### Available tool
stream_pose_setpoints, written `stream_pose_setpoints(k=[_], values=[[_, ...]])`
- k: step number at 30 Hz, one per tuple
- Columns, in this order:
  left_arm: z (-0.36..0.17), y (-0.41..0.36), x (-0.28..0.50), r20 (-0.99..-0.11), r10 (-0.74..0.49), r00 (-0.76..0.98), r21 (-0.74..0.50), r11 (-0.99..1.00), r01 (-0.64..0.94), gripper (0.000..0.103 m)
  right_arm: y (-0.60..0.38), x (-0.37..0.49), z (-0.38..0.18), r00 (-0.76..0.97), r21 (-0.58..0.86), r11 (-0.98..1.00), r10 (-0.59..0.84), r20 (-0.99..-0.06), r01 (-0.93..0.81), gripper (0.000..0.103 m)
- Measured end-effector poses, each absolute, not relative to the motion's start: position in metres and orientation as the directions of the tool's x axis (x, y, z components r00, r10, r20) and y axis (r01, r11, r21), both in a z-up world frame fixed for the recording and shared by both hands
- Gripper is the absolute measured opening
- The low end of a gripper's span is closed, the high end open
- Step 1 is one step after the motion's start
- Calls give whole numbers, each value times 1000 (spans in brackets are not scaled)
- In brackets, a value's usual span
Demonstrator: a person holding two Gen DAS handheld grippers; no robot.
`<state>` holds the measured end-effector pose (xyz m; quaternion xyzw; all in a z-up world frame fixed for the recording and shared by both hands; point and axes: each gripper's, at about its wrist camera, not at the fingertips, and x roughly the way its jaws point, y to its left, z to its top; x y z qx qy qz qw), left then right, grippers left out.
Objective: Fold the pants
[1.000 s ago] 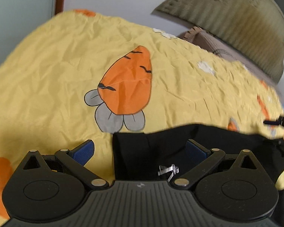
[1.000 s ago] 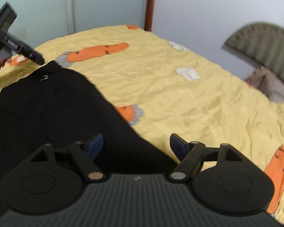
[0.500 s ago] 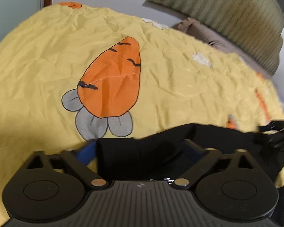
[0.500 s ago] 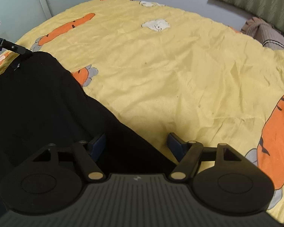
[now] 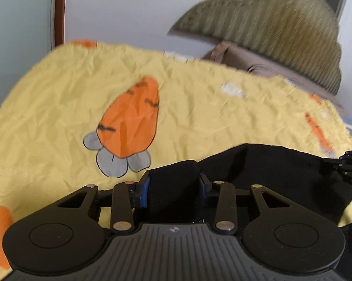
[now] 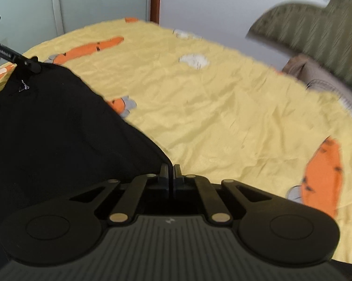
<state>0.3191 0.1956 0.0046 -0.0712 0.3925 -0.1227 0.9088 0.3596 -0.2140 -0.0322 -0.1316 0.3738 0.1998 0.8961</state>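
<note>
Closing on a bunched fold of the black pants (image 5: 173,187), your L gripper (image 5: 173,182) has its jaws narrow w/ cloth between the pads. Your R gripper (image 6: 170,172) is pinched tight on the pants' edge. Pants lie on the yellow carrot-print sheet (image 6: 222,107); green headboard (image 5: 281,28) beyond.

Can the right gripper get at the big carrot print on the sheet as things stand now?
Probably not without letting go first. The right gripper is shut on a corner of the black pants, so moving there would drag the cloth. The carrot print lies bare on the yellow sheet, with nothing between.
</note>
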Motion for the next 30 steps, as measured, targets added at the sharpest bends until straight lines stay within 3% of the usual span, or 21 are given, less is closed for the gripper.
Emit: stream_pose_setpoints(k=[5,10,19,29,30], values=[[34,193,261,-626,-308,716,-205,951,230,38,-204,300,0,763,-194,896,206,-613,-398,5],[30,194,200,-629,-315,711,-202,949,242,38,-191,217,17,802,-237,890,201,-563,-389,5],[-11,193,111,-688,-297,663,-169,953,252,38,-176,84,-7,787,-260,878,187,-588,-403,4],[-13,193,58,-640,-298,708,-140,951,274,38,-171,15,-32,786,-227,902,172,-594,-368,4],[-17,191,56,-652,-290,701,-115,951,287,43,-170,8,-32,788,-230,902,168,-592,-365,4]])
